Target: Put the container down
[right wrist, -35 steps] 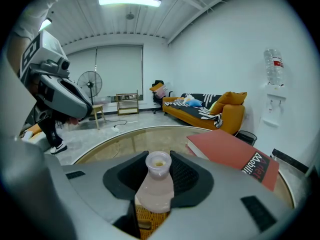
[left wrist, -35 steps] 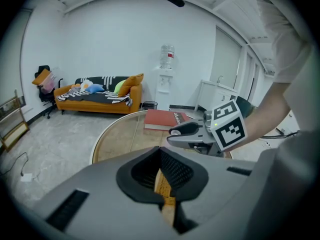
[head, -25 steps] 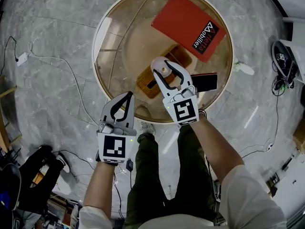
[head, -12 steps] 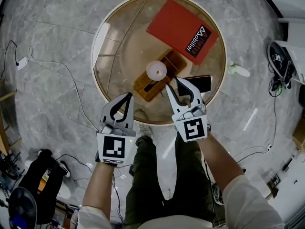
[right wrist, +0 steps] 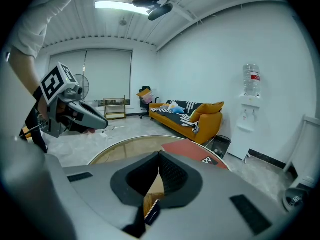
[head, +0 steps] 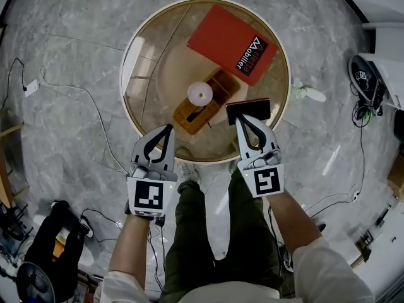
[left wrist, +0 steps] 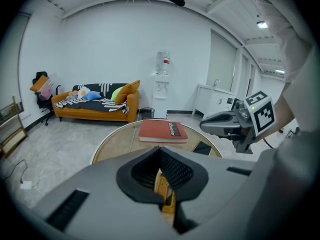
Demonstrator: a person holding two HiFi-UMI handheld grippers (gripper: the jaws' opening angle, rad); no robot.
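Observation:
The container, a small pale round cup, stands upright on a woven brown stand in the middle of the round glass table. My right gripper is drawn back to the table's near edge, just over the black phone. It is shut with nothing between its pads, as the right gripper view also shows. My left gripper hangs over the near left rim, also shut and empty. Through its jaws in the left gripper view, a strip of the woven stand shows.
A red book lies at the table's far right. Cables trail over the marble floor to the left. The person's legs stand against the near rim. An orange sofa and a water dispenser stand by the wall.
The right gripper let go of the container, pulled back toward the person and closed its jaws. The container now stands alone on the stand. The left gripper has barely moved.

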